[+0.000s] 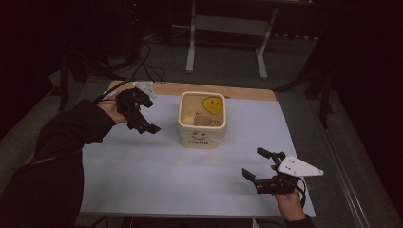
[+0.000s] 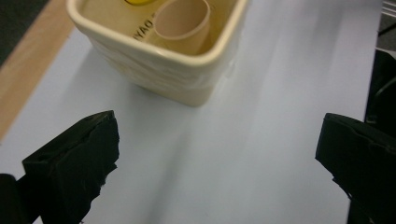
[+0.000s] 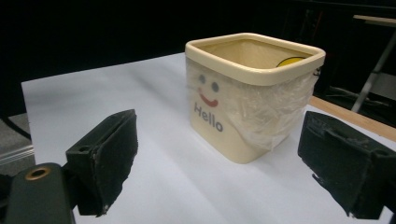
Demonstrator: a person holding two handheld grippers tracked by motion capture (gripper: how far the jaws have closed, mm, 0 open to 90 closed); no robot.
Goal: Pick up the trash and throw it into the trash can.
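I had the cream tub (image 1: 201, 119) as my landmark near the middle of the white sheet (image 1: 142, 166); a paper cup (image 1: 204, 121) lay inside it, next to a yellow smiley face (image 1: 213, 105) printed on an inner wall. My left gripper (image 1: 145, 124) hovered just to the left of the tub, jaws wide apart and holding nothing; my right gripper (image 1: 259, 166) sat well in front of the tub and to its right, also spread and empty. To take the cup cleanly, I judged I should come at the tub from above with the left jaws, straddle the cup's rim (image 2: 182, 18) and close gently, since thin paper would crush; the right could steady the tub's wall (image 3: 233, 116). The cup's base stayed hidden; the tub's far side was cut off in the left gripper view; the room behind it was too dark to read.
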